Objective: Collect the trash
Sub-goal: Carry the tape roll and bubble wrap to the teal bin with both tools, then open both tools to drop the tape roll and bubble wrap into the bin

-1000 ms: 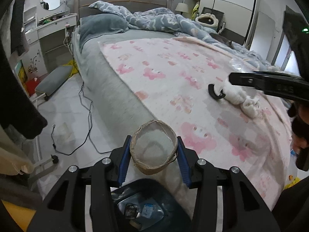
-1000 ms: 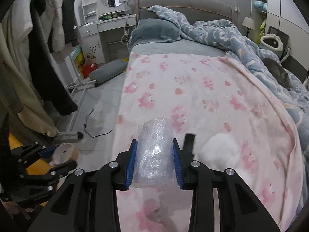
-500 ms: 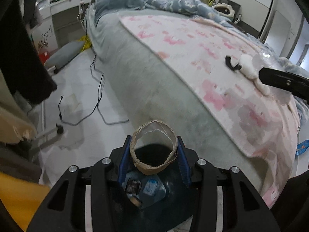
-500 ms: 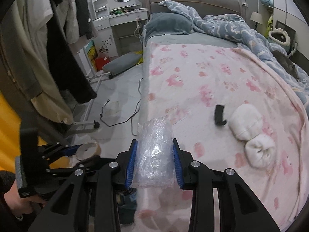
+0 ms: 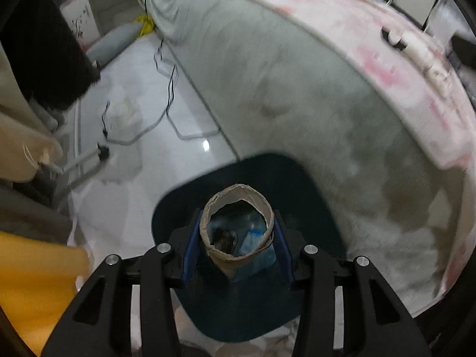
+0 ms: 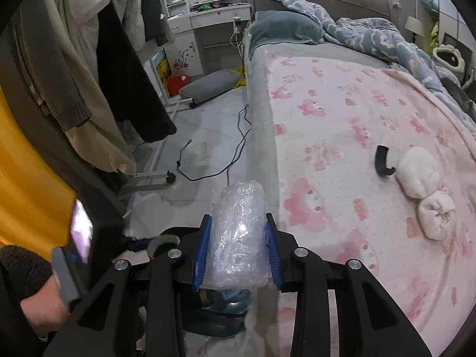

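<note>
A home bedroom: unmade bed (image 6: 342, 95), hanging clothes (image 6: 98, 59), dressing table (image 6: 208, 20).

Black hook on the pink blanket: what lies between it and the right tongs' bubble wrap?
Right wrist view: only bare pink blanket between the black hook and the bubble wrap in the right tongs.

Gripping a crumpled roll of bubble wrap (image 6: 239, 235) between the blue pads (image 6: 202, 250) of the right claw (image 6: 238, 248), above the bed's (image 6: 342, 95) edge. Showing part of a dark bin (image 6: 220, 318) below, beside the bed. Lying on the pink blanket (image 6: 342, 119): a black hook (image 6: 382, 160) just beside two white sock bundles (image 6: 425, 187). Trailing across the floor (image 6: 208, 136): black cables (image 6: 229, 151).
</note>
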### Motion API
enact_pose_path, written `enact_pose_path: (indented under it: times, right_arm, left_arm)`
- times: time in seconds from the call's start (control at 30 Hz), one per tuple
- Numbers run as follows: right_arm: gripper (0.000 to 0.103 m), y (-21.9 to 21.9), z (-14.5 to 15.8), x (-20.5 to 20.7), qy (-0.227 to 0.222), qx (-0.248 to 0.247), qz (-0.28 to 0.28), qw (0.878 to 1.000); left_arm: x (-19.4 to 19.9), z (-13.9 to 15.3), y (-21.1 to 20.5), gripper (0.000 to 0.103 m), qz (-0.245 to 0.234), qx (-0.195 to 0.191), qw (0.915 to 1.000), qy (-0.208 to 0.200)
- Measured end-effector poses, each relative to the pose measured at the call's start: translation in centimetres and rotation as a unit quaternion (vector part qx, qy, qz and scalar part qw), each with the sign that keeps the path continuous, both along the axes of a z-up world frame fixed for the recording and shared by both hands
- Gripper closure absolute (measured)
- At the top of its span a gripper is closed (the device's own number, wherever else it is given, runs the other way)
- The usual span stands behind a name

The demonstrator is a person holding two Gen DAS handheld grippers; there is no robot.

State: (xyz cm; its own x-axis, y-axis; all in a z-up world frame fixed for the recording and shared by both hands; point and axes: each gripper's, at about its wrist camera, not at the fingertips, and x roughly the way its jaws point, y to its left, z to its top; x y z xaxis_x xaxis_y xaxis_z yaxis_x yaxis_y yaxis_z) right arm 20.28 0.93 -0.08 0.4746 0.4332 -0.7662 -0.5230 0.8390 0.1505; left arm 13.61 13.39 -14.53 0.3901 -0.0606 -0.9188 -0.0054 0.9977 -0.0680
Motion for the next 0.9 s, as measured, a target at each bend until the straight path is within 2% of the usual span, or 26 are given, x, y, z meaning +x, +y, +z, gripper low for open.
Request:
enact_pose_path:
  times: [0.3,0.43,0.63,0.9]
  right_arm:
    - [0.068,2.9,-1.4,-0.4,0.011,-0.015,0.027,0.999]
    - [0.068,4.0,-2.6,-0.2,0.017,-0.029,0.033,0.999]
    - [0.068,5.4,-4.6,0.4,0.043,-0.039,0.036,0.998]
    - [0.068,7.5,-7.4,0.6,0.071,-0.068,0.049,0.994]
  left_arm:
    - [-0.9,-3.2,1.0,0.054,-0.004,-0.037,0.9974,0.061]
    - [-1.3,-3.8,1.5,0.043,-0.01,-0.041,0.9962,0.077]
    - [-1.7,-3.1,3.1,0.035,0.003,-0.053,0.9966,0.064]
    - [-1.9,-1.5,5.3,0.031,0.024,-0.061,0.9974,0.028]
